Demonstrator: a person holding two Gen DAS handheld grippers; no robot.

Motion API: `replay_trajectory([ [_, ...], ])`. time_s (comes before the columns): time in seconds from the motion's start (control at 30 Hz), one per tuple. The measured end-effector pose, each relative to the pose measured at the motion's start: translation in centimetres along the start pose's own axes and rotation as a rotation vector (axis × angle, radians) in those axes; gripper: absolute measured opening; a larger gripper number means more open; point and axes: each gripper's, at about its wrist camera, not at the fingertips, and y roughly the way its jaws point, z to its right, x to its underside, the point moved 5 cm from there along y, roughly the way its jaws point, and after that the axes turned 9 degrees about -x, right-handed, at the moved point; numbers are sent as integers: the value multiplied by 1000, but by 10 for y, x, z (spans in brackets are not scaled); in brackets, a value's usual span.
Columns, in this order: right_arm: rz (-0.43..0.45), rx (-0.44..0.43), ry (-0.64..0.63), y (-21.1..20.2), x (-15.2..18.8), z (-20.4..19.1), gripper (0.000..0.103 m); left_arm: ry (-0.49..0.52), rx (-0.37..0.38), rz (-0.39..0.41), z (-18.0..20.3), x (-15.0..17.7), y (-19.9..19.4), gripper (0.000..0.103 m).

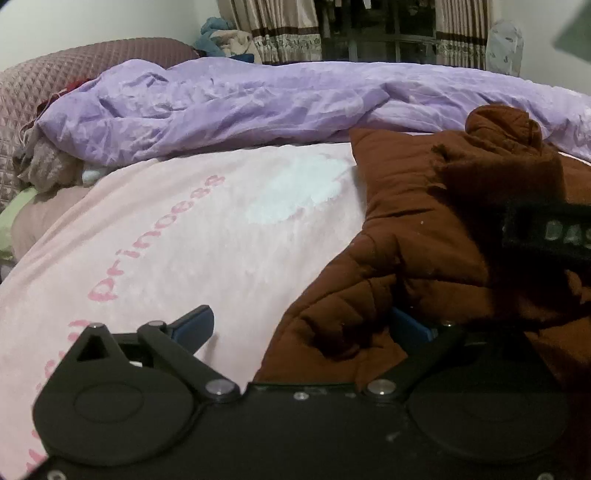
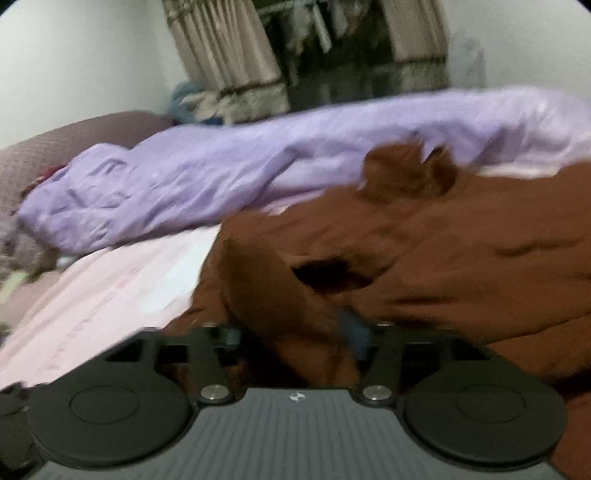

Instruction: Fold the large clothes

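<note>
A brown padded jacket (image 1: 424,221) lies crumpled on the pink bed sheet (image 1: 184,240), on the right side of the left wrist view. My left gripper (image 1: 303,326) stands wide open at the jacket's near left edge. Its left pad (image 1: 195,325) rests over bare sheet, and its right pad (image 1: 410,330) is half sunk in brown folds. In the blurred right wrist view the jacket (image 2: 443,258) fills the right half. My right gripper (image 2: 291,334) is open, with a thick brown fold lying loose between its fingers.
A rumpled purple duvet (image 1: 258,107) runs along the far side of the bed. A quilted brown headboard (image 1: 55,74) and a heap of cloth stand at far left. Curtains (image 1: 280,26) and a dark window are behind. A black lettered band (image 1: 546,232) juts in over the jacket at right.
</note>
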Motion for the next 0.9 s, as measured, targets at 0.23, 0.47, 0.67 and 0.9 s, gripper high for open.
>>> replay_trajectory([
  [0.23, 70, -195, 57, -53, -23, 14, 65, 17, -15, 16, 2, 0, 0, 103],
  [0.47, 117, -119, 94, -47, -16, 26, 20, 30, -26, 28, 5, 1, -1, 103],
  [0.67, 274, -265, 21, -78, -16, 7, 34, 25, -20, 24, 4, 1, -1, 103],
  [0.9, 384, -252, 146, -89, -27, 36, 19, 31, -25, 27, 5, 0, -1, 103],
])
